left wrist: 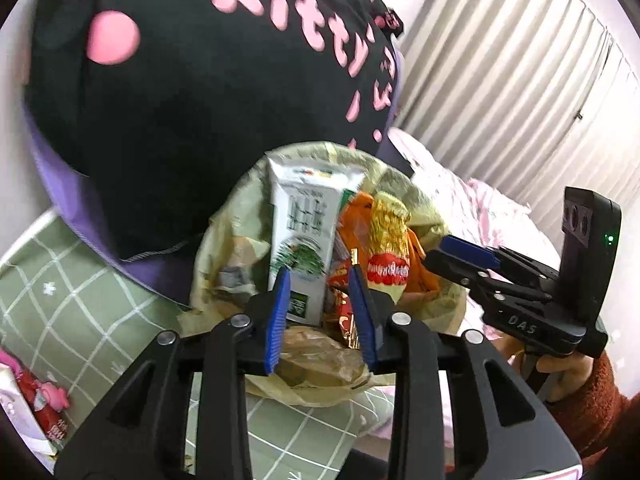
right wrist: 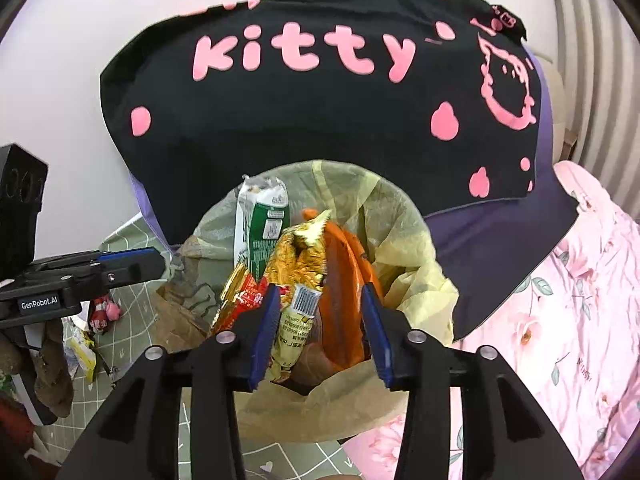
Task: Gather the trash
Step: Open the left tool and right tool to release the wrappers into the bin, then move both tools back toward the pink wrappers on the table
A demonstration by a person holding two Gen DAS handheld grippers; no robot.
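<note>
Both grippers – left gripper (left wrist: 322,316) and right gripper (right wrist: 320,332) – hang over the bag (right wrist: 404,248), jaws spread, pinching nothing. Carton (left wrist: 302,236) at 12 o'clock, wrappers (right wrist: 298,276) beside it – best to lift clear without snagging the bag's rim.

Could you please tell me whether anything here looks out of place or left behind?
Yes: a red snack wrapper and a yellow wrapper lie on the green checked bedsheet, outside the yellowish plastic trash bag, which already holds a white-and-green milk carton and other wrappers.
</note>
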